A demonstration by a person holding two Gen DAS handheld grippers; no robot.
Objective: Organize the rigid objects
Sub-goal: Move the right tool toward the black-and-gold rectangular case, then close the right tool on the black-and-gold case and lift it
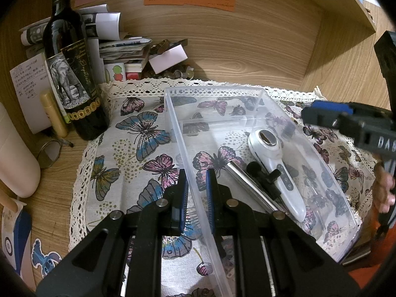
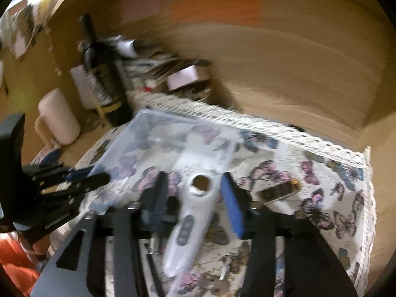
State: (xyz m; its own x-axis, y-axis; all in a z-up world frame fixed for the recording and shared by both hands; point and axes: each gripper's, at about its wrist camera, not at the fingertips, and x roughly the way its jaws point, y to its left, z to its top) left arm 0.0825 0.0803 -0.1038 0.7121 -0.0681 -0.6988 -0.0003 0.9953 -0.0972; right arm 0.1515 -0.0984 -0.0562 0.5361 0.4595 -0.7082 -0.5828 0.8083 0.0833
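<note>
A clear plastic box (image 1: 250, 91) stands on the butterfly cloth (image 1: 138, 133). Inside it lie a white handheld device (image 1: 277, 168), a metal rod (image 1: 250, 185) and a small black part (image 1: 262, 175). My left gripper (image 1: 196, 185) is shut on the box's left wall, one finger on each side. My right gripper (image 2: 195, 193) is open above the box, with the white device (image 2: 190, 212) lying below, between its fingers and not gripped. The right wrist view is blurred. The right gripper also shows in the left wrist view (image 1: 346, 121), over the box's right side.
A dark wine bottle (image 1: 71, 74) stands at the back left beside a small yellow tube (image 1: 53, 113) and piled papers (image 1: 123, 49). A white jug (image 2: 59, 116) is at the left. A small dark-and-gold object (image 2: 278, 190) lies on the cloth right of the box. Wooden walls close the back and right.
</note>
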